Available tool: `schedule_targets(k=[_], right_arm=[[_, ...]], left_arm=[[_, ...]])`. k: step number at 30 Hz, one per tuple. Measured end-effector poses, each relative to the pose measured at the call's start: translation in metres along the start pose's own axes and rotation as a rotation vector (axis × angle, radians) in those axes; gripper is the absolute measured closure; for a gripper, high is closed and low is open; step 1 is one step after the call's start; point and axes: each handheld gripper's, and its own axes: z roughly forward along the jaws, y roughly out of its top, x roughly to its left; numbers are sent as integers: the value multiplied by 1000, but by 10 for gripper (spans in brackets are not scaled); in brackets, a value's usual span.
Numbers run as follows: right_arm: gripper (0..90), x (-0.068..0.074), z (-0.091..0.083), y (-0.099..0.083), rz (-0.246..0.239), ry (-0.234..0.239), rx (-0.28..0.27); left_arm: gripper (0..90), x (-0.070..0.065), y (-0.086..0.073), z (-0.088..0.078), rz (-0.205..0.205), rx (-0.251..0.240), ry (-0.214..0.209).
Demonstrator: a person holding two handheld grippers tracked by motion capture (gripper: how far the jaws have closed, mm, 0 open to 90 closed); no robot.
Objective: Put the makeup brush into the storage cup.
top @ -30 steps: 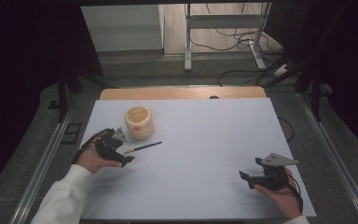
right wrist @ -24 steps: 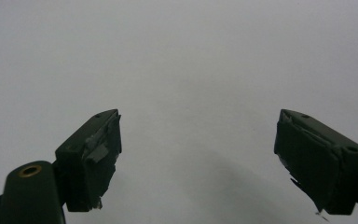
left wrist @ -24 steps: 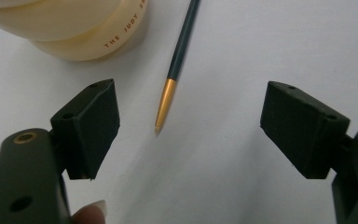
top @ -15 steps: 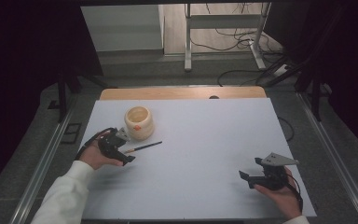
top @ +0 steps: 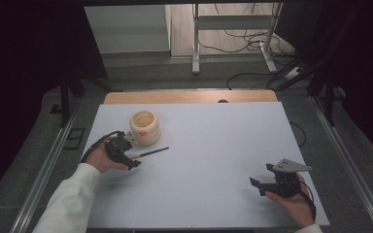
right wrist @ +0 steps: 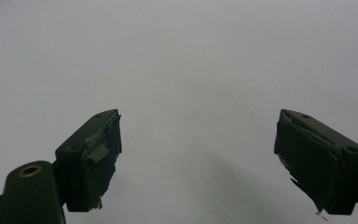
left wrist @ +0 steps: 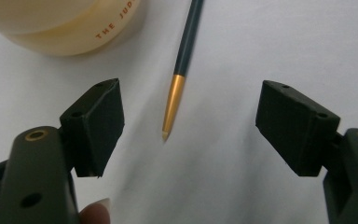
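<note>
We counted one pen (left wrist: 182, 60), one cup (top: 144, 127) and two grippers. We could not see into the cup. The pen lay flat, gold tip toward our left gripper (left wrist: 189, 126), whose wide, empty jaws had been closing. The right gripper (right wrist: 198, 154) gaped, empty.

Left tool (top: 132, 156) low, jaws wide though just closing a little, right tool (top: 257, 185) resting, jaws apart

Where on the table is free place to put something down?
The table's middle and far right are bare, between the pen and the right gripper. Near the left gripper it is crowded: cup and pen lie close.
</note>
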Motion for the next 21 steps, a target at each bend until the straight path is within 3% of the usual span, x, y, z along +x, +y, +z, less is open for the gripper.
schedule_targets(k=[8, 14, 21], right_arm=[[154, 0, 0, -1, -1, -1, 2], [154, -1, 0, 0, -1, -3, 3], [154, -1, 0, -1, -1, -2, 2]], left_arm=[[241, 3, 3, 5, 7, 15, -6], [239, 6, 2, 7, -10, 25, -3], [323, 9, 1, 11, -7, 30, -10]])
